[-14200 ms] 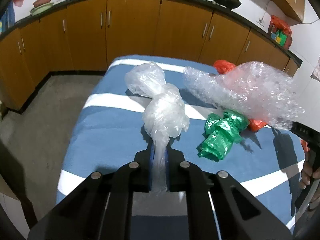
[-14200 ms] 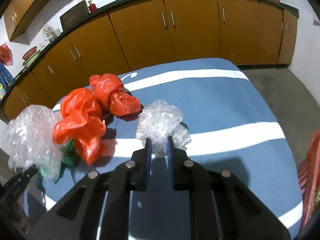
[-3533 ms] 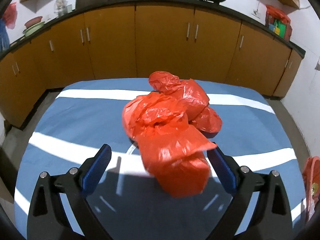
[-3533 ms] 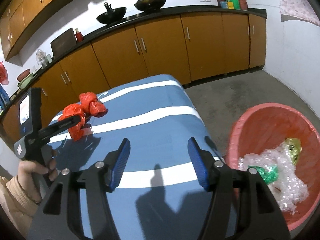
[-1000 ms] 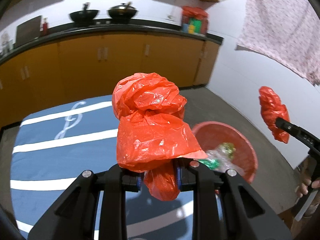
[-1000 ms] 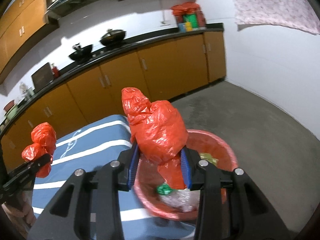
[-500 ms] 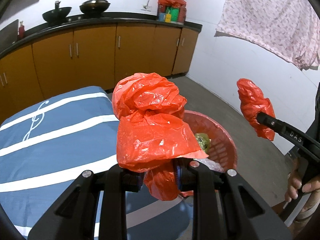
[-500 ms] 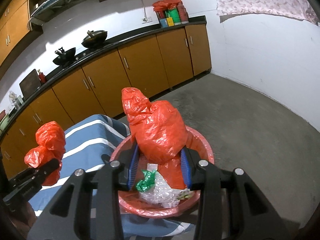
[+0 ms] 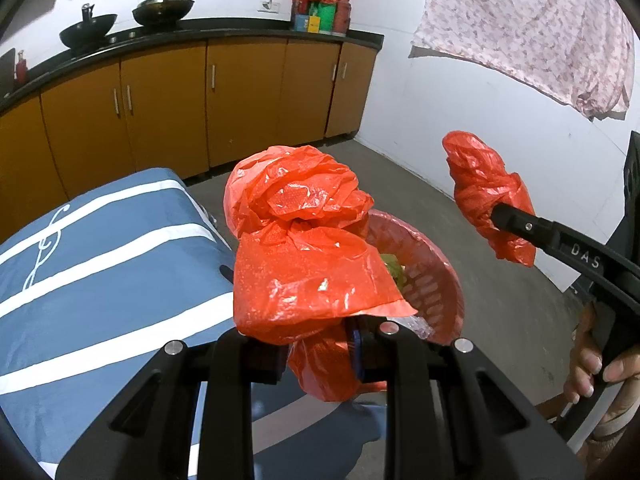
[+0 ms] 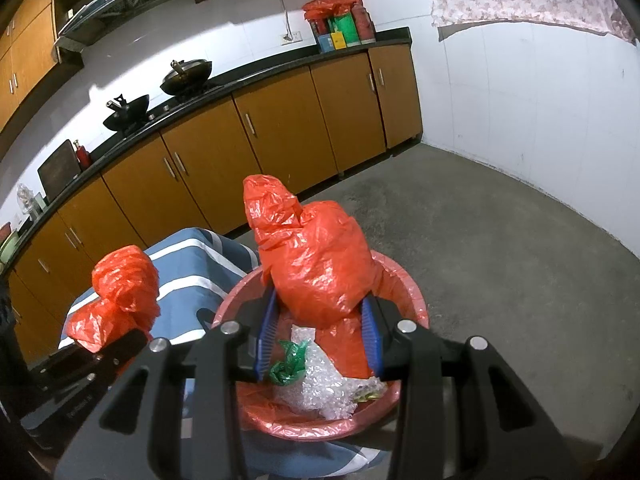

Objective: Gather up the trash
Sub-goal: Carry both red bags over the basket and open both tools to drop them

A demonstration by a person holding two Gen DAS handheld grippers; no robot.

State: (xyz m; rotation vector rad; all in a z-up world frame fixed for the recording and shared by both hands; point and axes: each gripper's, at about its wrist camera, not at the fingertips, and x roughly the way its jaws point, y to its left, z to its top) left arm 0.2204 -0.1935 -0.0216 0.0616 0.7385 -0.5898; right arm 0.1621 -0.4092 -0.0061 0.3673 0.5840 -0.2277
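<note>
Kitchen floor, pink basin (image 10: 416,300), each hand-held gripper (image 9: 316,350) (image 10: 318,330) pinching an orange bag (image 9: 304,240) (image 10: 320,264) above it

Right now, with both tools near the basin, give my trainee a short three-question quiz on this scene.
1. True or false: the left tool holds nothing.
2. What does the right tool grip? A) a green bag B) an orange-red plastic bag C) bubble wrap
3. Name two things already lying in the pink basin.

Key:
1. False: it is shut on the left orange-red plastic bag.
2. B: the right orange-red plastic bag, held over the basin.
3. A crumpled green bag and bubble wrap.
</note>
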